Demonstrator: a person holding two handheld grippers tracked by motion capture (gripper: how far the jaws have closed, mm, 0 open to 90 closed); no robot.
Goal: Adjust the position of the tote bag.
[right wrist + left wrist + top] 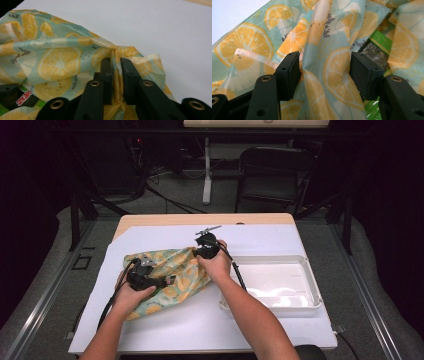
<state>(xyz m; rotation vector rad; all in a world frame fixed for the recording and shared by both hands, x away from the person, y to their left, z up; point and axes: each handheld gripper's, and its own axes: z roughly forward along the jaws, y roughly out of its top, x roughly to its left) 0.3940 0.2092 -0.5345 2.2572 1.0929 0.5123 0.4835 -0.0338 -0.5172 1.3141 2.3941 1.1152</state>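
Centrally on the white table sheet (200,320) lies a lemon-print plastic bag (172,272), crumpled — just left of an empty white tray (312,287). Right gripper (116,75), at the bag's tray-side edge: jaws closed tight on a gathered fold of the film. Left gripper (324,72), at the bag's opposite side: jaws spread wide, film draped between them — a green packet (382,41) visible inside the bag.
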